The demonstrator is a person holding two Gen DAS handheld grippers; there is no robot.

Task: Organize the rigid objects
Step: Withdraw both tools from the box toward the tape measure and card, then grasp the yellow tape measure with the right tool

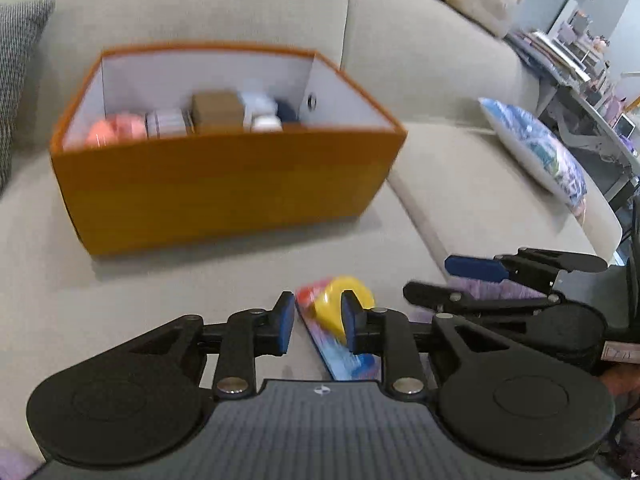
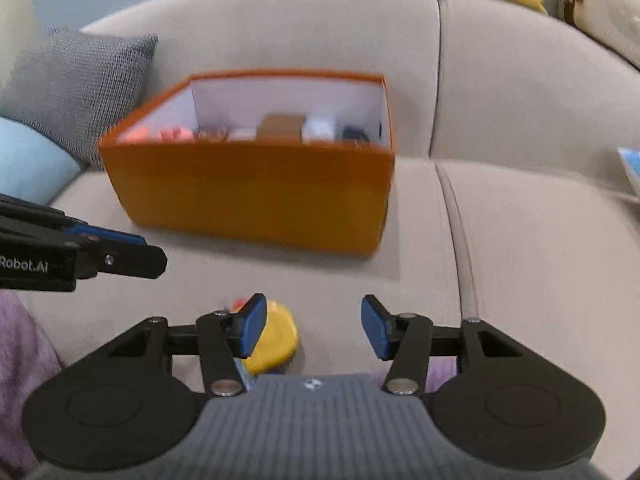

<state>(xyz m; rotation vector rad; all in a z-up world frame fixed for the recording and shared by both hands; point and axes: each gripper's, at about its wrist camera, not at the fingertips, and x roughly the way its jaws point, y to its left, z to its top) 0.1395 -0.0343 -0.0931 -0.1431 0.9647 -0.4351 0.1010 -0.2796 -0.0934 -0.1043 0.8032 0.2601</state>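
Observation:
An orange box with white inner walls stands on the beige sofa seat; it also shows in the right wrist view. It holds several items: a pink one, a brown box, white and dark ones. A yellow toy on a colourful packet lies on the seat in front of the box. My left gripper is open, its fingers to either side of the packet's near end. My right gripper is open and empty, with the yellow toy just behind its left finger.
A grey cushion and a light blue one lie left of the box. A patterned blue-white cushion lies on the right seat. A purple cloth shows at the lower left. A cluttered desk stands far right.

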